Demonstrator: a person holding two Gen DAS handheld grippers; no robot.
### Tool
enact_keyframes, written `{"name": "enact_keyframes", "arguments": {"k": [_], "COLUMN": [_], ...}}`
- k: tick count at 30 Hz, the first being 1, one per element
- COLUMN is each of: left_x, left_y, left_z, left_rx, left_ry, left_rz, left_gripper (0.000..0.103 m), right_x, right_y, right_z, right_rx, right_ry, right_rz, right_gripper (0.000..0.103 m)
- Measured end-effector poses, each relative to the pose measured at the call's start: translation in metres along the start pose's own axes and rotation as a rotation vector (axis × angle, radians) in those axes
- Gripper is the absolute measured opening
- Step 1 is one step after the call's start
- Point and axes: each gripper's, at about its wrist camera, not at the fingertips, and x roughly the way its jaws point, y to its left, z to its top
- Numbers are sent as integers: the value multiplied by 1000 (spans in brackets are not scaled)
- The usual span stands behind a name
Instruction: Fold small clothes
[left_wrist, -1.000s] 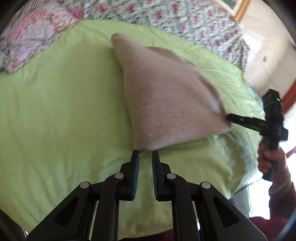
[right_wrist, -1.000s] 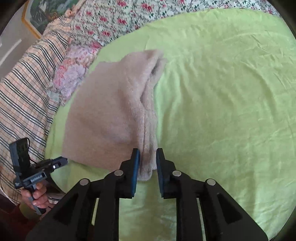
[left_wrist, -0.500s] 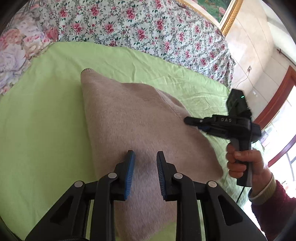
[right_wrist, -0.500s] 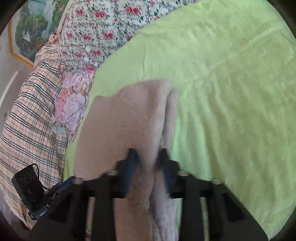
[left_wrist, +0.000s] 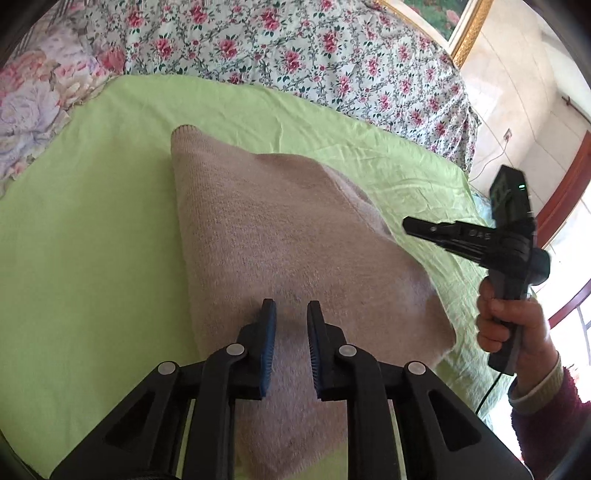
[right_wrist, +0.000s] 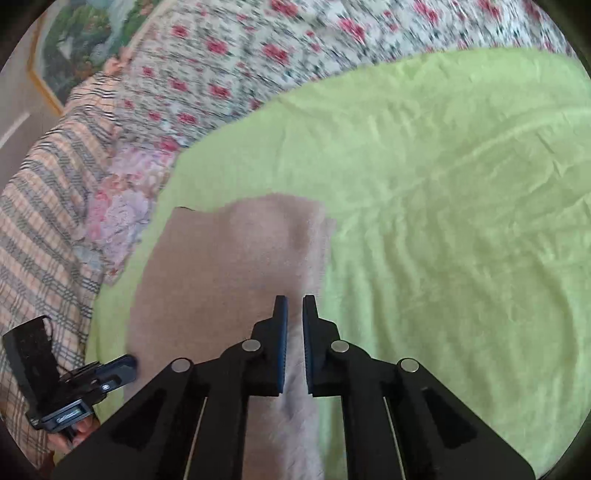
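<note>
Find folded beige garment (left_wrist: 295, 236) flat on green bed sheet (left_wrist: 92, 221), directly under left tongs (left_wrist: 291, 314): slightly apart, just been closing, nothing pinched. Right tongs (left_wrist: 408, 225) together, empty, beside garment edge. Smooth crease before regripping 2 corners.

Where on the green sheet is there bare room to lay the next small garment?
Bare green sheet lies to the right of the beige knit garment, up to the floral bedding. A second bare strip sits left of the garment. The near edge is crowded by both grippers.
</note>
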Motion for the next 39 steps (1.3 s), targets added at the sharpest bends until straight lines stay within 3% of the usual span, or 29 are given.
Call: {"name": "enact_keyframes", "arguments": {"k": [3,6,7,9,14,21,26,29,33,39], "left_x": [-10,-5,0,6,3,-22,-25,-23,-27,-44], "left_y": [-2,2,5,10,2,-5,-5,-6,-8,-4], "left_z": [-12,-27,-31,-36,-38,-59,-82,-86,-84,-83], "left_rx": [6,3,-5,-11,-7,-10,-2,10,21,-14], "left_ry": [0,34,56,67,50,36,42,44,50,40], "left_rz": [-6,18,28,34,61,46,76,93,104,120], "left_gripper": [17,17,17,16,17,27,26,26,29,44], "right_x": [-6,17,23,29,17,-24,-15,-16,-24,-47], "right_y": [22,15,8,-2,8,30,10,2,11,14], "right_z": [-20,-37,-40,-41,-41,-77,-116,-118,-109,-107], "right_rx": [-86,-96,-73,-38,-49,-135,-137,-75,-103,-87], "right_ry": [44,117,127,114,94,87,169,150,134,90], "right_rz": [38,-55,-48,-36,-35,13,-102,-61,-63,-46], "right_gripper": [9,8,6,1,3,6,5,5,6,10]}}
